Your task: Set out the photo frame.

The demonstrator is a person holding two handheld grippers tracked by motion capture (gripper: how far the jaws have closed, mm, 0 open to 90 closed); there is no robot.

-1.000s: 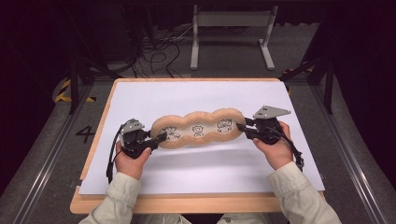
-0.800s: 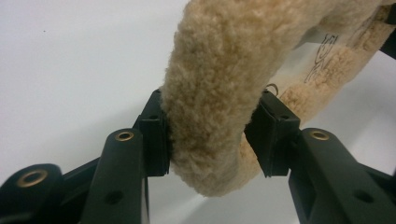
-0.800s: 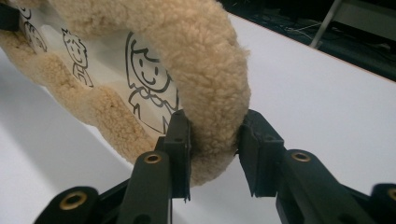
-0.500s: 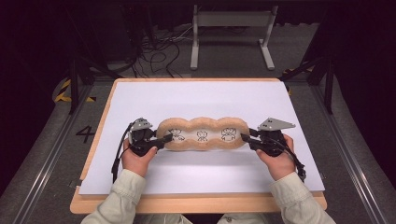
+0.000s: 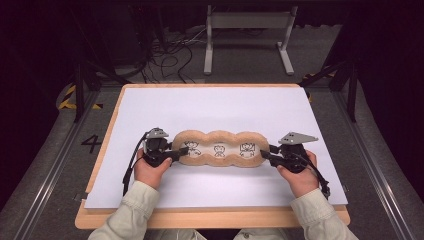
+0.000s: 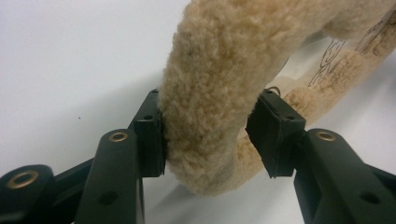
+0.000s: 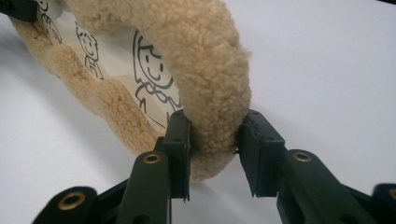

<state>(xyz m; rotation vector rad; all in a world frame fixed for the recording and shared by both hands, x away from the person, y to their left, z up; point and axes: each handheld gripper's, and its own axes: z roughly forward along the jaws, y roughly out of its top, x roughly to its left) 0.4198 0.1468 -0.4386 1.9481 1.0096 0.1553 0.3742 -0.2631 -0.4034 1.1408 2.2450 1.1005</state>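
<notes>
Item: left gripper (image 5: 181,150), lower left of centre in the high view. Its jaws have just been opening; in the left gripper view one pad (image 6: 152,135) touches the pile and the other stands clear.

Item: right gripper (image 5: 265,152), lower right of centre, pinching the opposite end.

Item: long tan fleece cushion with cartoon-printed white panels (image 5: 220,148). We find it lying on the white sheet (image 5: 225,107), long axis left to right across the frame, one gripper at each end, neither nearer.
</notes>
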